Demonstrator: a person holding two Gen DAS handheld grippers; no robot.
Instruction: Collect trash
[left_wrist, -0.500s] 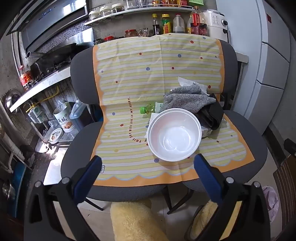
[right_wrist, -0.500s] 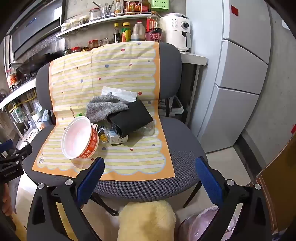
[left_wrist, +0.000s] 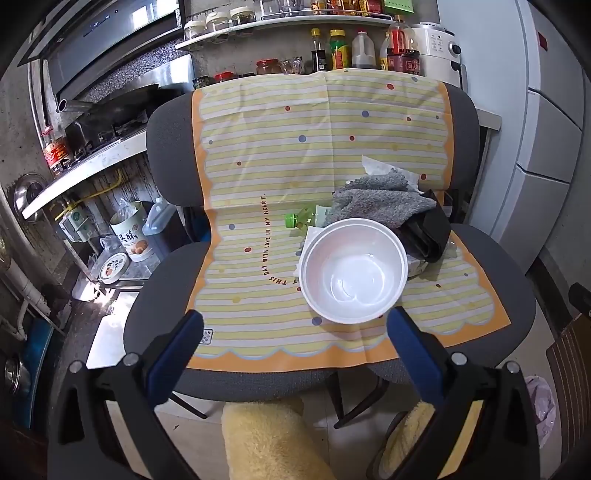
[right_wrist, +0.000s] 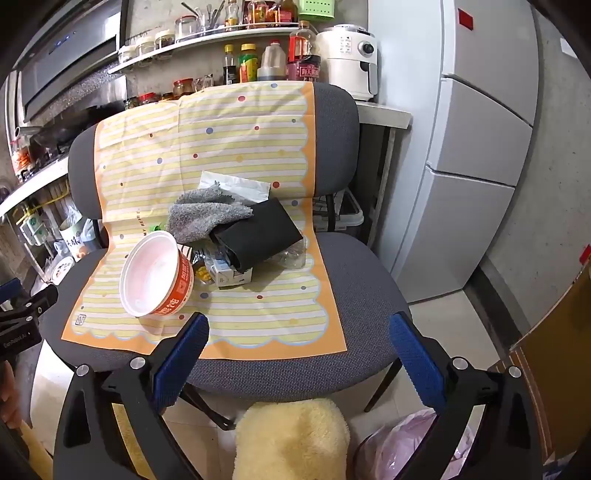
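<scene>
On the yellow striped plastic sheet (left_wrist: 258, 192) draped over the grey chair (right_wrist: 365, 280), a white round disposable noodle bowl (left_wrist: 352, 271) lay tipped beside a grey towel (left_wrist: 380, 201). Both the left hand-held gripper (left_wrist: 293, 334) and right hand-held gripper (right_wrist: 299, 334) hovered wide, empty.

White bowl (left_wrist: 354, 271); yellow-striped dotted cloth (left_wrist: 258, 177).

Bowl (left_wrist: 354, 270) is lying ahead of left gripper (left_wrist: 295, 332), toward its right finger; cloth (left_wrist: 380, 201) and bottle (left_wrist: 301, 218) are sitting beyond it.
</scene>
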